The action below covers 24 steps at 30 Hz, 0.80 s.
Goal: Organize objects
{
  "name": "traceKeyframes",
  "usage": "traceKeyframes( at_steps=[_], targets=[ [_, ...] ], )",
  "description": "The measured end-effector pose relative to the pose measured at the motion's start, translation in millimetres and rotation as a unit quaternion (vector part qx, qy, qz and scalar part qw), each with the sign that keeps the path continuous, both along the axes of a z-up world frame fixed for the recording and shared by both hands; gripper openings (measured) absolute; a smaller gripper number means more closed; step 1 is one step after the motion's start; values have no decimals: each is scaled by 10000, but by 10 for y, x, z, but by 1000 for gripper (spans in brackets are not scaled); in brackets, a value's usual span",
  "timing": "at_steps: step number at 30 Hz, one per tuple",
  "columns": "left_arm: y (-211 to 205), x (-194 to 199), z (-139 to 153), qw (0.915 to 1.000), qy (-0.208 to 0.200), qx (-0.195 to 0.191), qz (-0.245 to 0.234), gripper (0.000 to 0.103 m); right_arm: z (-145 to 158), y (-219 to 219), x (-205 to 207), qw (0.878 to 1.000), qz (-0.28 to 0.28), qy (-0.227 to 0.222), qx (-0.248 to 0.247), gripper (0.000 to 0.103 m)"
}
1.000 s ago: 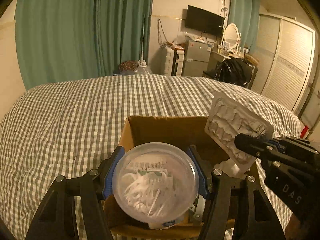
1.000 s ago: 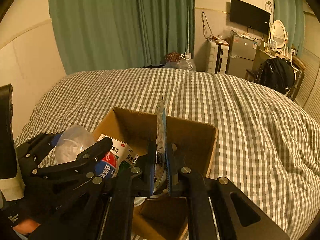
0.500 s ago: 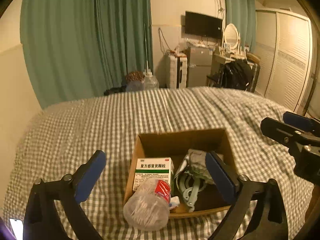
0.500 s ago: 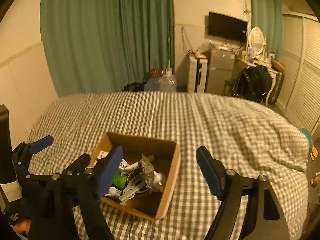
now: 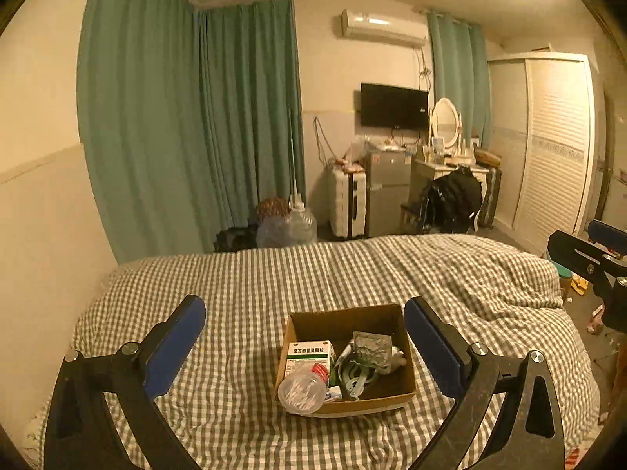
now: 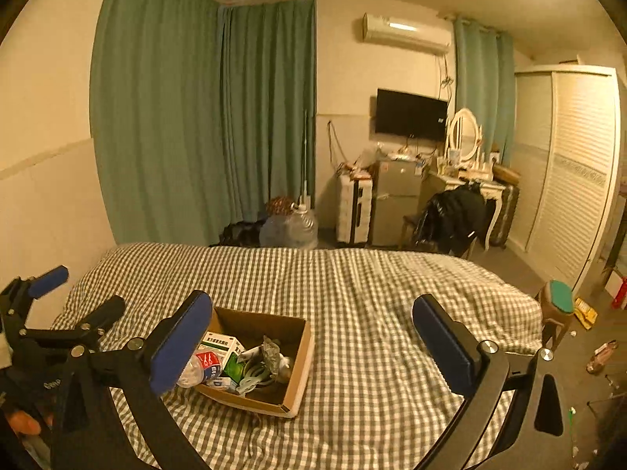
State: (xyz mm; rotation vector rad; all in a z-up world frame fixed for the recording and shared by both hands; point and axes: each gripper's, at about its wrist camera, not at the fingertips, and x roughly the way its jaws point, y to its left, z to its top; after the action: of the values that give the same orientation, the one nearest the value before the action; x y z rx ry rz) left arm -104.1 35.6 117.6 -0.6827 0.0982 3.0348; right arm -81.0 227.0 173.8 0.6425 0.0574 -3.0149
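Both grippers have pulled up and back from the open brown cardboard box point(image 5: 386, 313) since a second ago, when the left one clamped a round clear plastic tub and the right one pinched a crinkled silver blister sheet; both things now lie in the box.

From the left wrist view the box sits on the green-and-white checked bed cover point(image 5: 250, 274) between the fingertips, toward 6 o'clock, well apart from the left gripper point(image 5: 303, 337). Its blue-padded jaws stand wide and hold nothing.

Inside the box, the clear round plastic tub of white swabs point(image 5: 302, 391) leans at the near-left corner, at 7 o'clock. A white-and-green medicine carton point(image 5: 309, 352) lies just behind it. The silver blister sheet point(image 5: 370, 346) stands crumpled toward 1 o'clock, over pale green plastic clips point(image 5: 352, 376).

In the right wrist view the box point(image 6: 301, 352) lies toward 8 o'clock, beside the left pad. The right gripper point(image 6: 309, 348) is likewise spread wide and empty.
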Motion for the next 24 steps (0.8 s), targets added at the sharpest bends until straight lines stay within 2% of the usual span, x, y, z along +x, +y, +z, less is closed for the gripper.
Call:
traceKeyframes(
  at_steps=[5, 10, 13, 16, 20, 24],
  targets=[
    [-56, 247, 9, 9996, 198, -77, 172, 103, -120, 77, 248, 9995, 21, 285, -107, 103],
    [-154, 370, -179, 9989, 321, 105, 334, 103, -514, 39, 311, 9998, 59, 199, -17, 103],
    [-214, 424, -409, 9980, 415, 210, 439, 103, -835, 4, 315, 9995, -109, 301, 68, 103],
    [-236, 430, -709, 9974, 426, 215, 534, 103, -1171, -13, 227, 9997, -175, 194, 9, 103],
    [-238, 388, -1037, 9977, 315, 240, 550, 103, -1513, 6, 188, 9994, -241, 213, -87, 103],
    [-208, 311, -1297, 9986, 120, 137, 502, 103, -1805, 27, 107, 9994, -289, -2, -166, 103]
  ],
)
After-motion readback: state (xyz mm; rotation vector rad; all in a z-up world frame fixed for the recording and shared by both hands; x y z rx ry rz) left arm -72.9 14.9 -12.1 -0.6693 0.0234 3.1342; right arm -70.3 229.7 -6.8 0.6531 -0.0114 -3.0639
